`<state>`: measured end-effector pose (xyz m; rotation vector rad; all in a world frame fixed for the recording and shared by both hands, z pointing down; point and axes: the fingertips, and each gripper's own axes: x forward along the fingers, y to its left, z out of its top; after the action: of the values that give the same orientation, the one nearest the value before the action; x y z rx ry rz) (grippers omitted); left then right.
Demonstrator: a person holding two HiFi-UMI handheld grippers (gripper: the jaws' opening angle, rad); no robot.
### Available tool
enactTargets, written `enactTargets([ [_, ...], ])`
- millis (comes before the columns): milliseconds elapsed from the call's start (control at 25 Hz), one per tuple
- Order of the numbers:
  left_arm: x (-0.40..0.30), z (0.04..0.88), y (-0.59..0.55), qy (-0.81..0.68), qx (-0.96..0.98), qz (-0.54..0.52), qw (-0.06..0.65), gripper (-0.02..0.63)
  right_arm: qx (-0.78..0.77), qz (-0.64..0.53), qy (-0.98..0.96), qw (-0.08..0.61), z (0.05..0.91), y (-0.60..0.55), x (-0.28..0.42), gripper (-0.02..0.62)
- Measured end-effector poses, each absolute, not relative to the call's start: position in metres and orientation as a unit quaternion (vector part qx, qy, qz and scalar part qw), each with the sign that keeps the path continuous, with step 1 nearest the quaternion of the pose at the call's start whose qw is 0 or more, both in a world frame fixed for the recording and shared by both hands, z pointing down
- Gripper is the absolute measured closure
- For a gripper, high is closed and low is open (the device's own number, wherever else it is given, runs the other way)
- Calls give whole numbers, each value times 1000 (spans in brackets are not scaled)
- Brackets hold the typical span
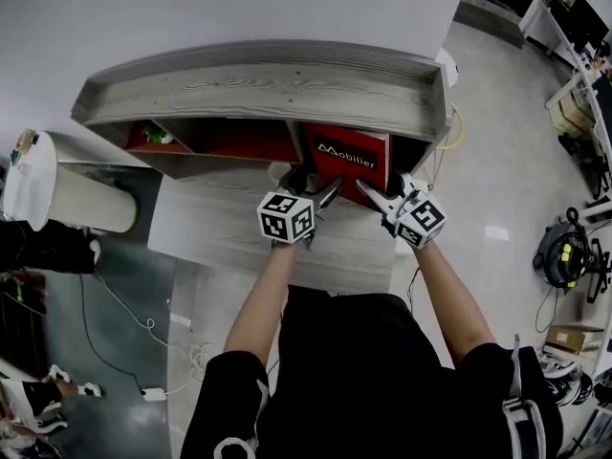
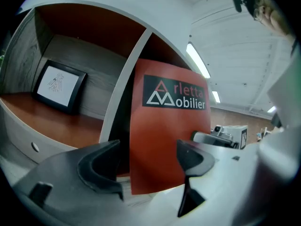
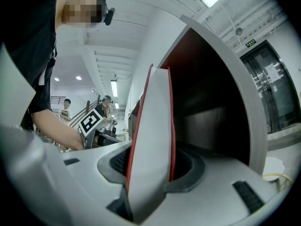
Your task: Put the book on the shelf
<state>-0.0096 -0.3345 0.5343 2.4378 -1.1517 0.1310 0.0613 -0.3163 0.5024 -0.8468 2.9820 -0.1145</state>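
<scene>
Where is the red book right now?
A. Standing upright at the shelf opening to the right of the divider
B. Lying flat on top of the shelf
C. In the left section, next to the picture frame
A: the red book stands upright at the front of the shelf, just right of the divider. The picture frame is on the divider's other side.

Lighting: bright, even; src ceiling tubes (image 2: 197, 60). Shelf (image 3: 211, 93) interior shadowed. Fisheye warp, dark vignette at edges.
</scene>
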Motion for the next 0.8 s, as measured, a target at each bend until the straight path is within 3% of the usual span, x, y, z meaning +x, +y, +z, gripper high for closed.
enactTargets([
  [280, 3, 539, -334, -360, 894, 13, 268, 256, -265, -42, 963, 26, 503, -315, 65, 425],
  [520, 6, 531, -329, -358, 904, 32, 231, 256, -261, -49, 964, 34, 503, -316, 69, 419],
  [800, -1, 520, -322, -389, 900, 29, 193, 262, -285, -54, 957, -12, 503, -323, 66, 382],
])
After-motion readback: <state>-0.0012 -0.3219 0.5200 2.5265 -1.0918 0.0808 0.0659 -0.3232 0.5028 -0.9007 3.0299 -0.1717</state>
